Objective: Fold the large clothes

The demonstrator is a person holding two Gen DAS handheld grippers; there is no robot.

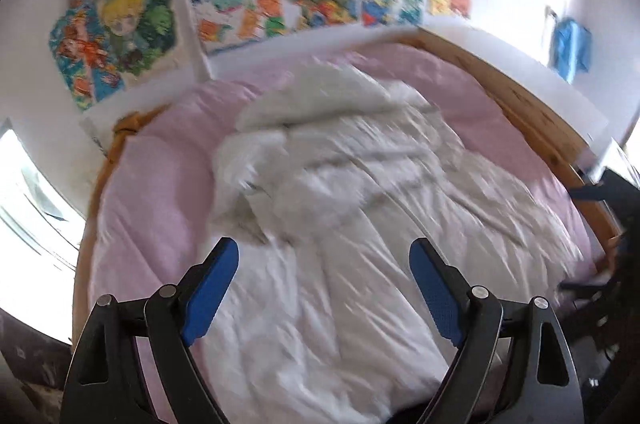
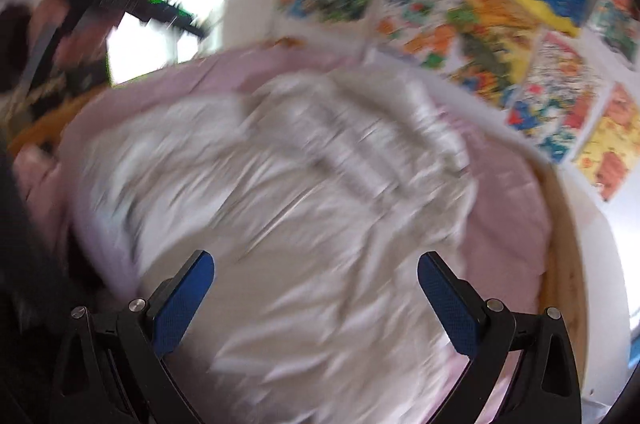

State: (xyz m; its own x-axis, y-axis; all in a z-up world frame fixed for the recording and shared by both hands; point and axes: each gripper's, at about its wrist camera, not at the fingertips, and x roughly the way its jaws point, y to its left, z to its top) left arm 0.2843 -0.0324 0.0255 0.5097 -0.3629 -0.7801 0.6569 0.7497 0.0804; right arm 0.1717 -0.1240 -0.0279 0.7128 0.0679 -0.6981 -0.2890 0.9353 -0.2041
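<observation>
White garment [image 1: 340, 208] lay crumpled mid-bed on the pink sheet [image 1: 160, 192], long axis running from the near edge toward the far wall, bunched end probably farthest. No readable writing. Pink margins stayed bare along both side edges beside the wooden frame [image 1: 532, 112]. Left gripper [image 1: 324, 260] and right gripper [image 2: 316, 264] both hung above it, fingers spread, holding nothing.

White garment [image 1: 340, 224] spread across pink bed [image 1: 160, 192], wooden frame [image 1: 532, 112] and wall [image 1: 360, 40] hemming the far side
</observation>
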